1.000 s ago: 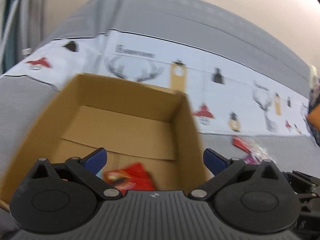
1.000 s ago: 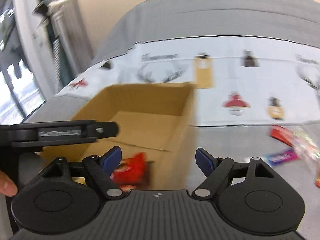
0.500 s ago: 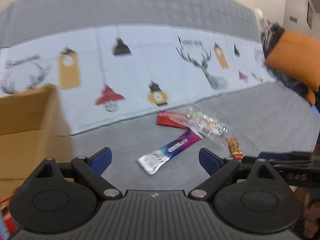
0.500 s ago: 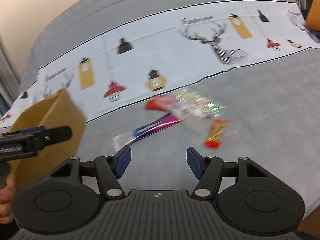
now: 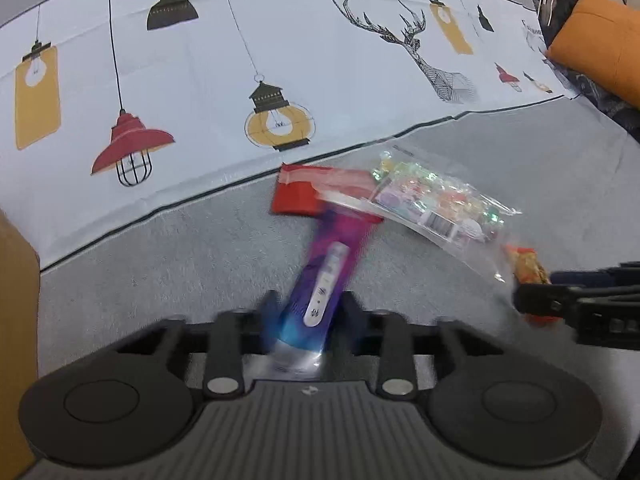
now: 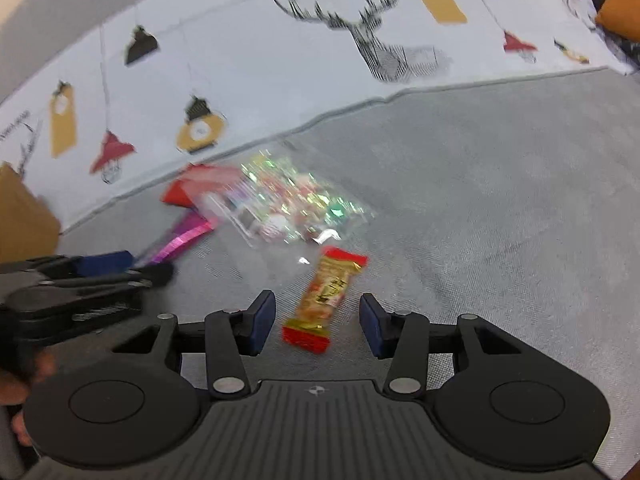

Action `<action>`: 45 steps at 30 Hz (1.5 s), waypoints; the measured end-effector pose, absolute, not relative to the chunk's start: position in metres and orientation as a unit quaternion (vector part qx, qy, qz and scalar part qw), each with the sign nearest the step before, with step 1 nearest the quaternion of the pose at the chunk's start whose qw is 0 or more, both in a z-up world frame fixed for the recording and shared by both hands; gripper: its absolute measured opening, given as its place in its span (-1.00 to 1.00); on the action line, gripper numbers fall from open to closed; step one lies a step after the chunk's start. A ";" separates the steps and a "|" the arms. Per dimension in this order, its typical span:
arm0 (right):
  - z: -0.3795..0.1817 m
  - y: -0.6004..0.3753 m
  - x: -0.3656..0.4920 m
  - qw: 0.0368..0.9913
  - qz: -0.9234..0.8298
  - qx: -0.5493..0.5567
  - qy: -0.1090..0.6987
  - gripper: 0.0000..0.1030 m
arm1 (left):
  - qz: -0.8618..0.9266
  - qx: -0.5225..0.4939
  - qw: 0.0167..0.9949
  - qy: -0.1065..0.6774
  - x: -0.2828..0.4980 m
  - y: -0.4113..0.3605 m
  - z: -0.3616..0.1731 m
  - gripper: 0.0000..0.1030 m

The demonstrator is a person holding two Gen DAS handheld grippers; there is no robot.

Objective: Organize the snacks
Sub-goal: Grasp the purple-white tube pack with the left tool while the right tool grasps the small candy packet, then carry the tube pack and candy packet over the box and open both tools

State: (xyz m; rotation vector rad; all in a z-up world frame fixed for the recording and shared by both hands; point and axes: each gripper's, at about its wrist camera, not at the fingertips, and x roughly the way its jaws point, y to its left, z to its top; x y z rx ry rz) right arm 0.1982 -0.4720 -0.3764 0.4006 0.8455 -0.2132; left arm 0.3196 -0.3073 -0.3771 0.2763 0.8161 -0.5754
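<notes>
A purple-blue snack bar (image 5: 324, 280) lies on the grey surface, its near end between the fingers of my left gripper (image 5: 308, 312), which is closed around it. It also shows in the right wrist view (image 6: 180, 240). A red packet (image 5: 304, 192) and a clear bag of coloured sweets (image 5: 436, 204) lie just beyond. A red-gold snack bar (image 6: 324, 300) lies between the open fingers of my right gripper (image 6: 318, 324), untouched. The cardboard box (image 5: 16, 320) is at the left edge.
A white cloth with lamp and deer prints (image 5: 280, 60) covers the back. An orange cushion (image 5: 596, 44) and dark clothes sit at the far right. Grey surface (image 6: 500, 200) lies open to the right of the snacks.
Both grippers swung right from the box to the snack pile. The left one closed on the purple bar. The right one came down around the red-gold bar, still open.
</notes>
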 end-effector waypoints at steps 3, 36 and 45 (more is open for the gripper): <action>-0.378 -0.460 0.198 0.895 -0.104 0.145 0.410 -0.33 | -0.260 0.094 0.863 0.422 0.316 -0.291 -0.371 -0.56; -0.309 -0.344 0.134 0.920 0.003 0.145 0.364 -0.65 | -0.275 0.009 0.863 0.425 0.217 -0.194 -0.290 -0.61; -0.253 -0.289 0.103 0.936 0.002 0.153 0.317 -0.65 | -0.276 -0.052 0.881 0.380 0.194 -0.128 -0.231 -0.61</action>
